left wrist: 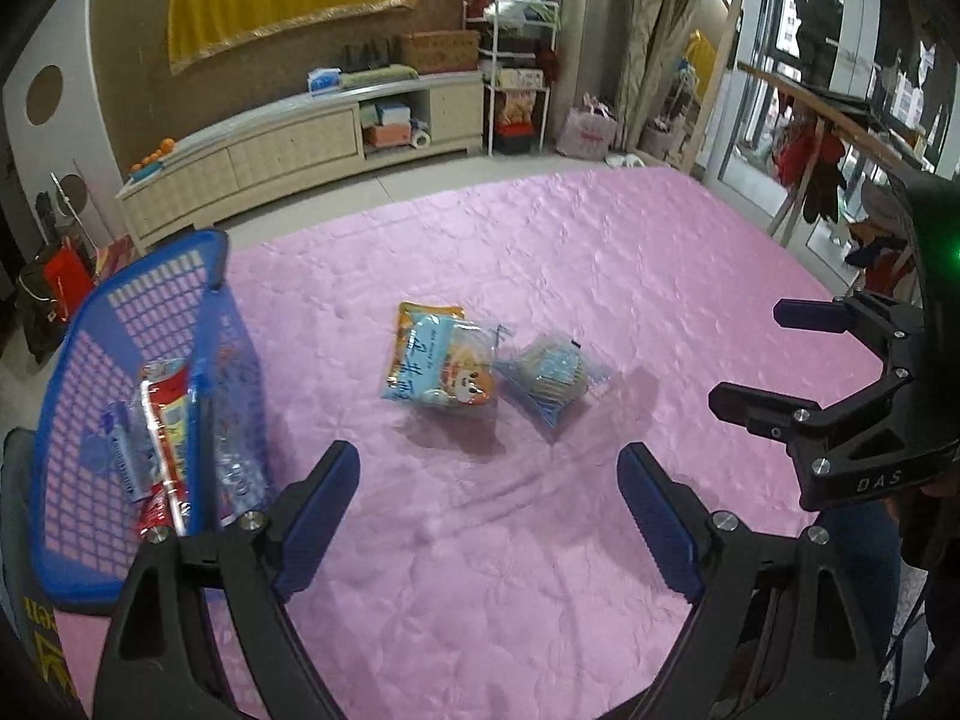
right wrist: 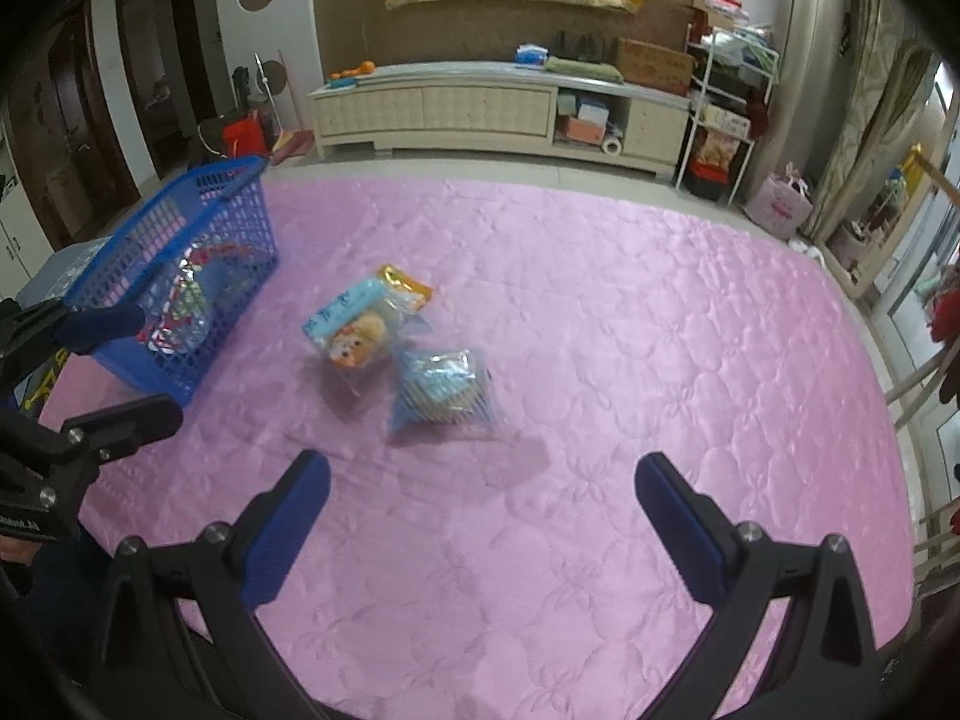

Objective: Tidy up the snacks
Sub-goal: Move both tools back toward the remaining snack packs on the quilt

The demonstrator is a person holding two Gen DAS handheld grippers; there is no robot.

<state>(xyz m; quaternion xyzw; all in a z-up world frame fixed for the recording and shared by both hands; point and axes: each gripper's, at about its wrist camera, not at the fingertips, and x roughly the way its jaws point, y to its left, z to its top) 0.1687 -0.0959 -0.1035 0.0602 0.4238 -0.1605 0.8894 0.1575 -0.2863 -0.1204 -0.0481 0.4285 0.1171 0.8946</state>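
Observation:
Two snack packets lie side by side mid-cloth: a light blue and orange cartoon packet (left wrist: 441, 360) (right wrist: 363, 324) and a clear bluish packet (left wrist: 555, 378) (right wrist: 447, 393). A blue plastic basket (left wrist: 90, 324) (right wrist: 180, 228) at the left holds several wrapped snacks (left wrist: 165, 414). My left gripper (left wrist: 489, 480) is open and empty, just short of the packets; it also shows in the right wrist view (right wrist: 129, 363). My right gripper (right wrist: 483, 489) is open and empty, short of the clear packet; it also shows in the left wrist view (left wrist: 750, 354).
A pink quilted cloth (left wrist: 540, 540) (right wrist: 660, 330) covers the work surface. Beyond its far edge are tiled floor, a long low cream cabinet (right wrist: 498, 108), a white shelf rack (right wrist: 720, 96) and a pink bag (right wrist: 780, 207). A railing runs along the right (left wrist: 840, 114).

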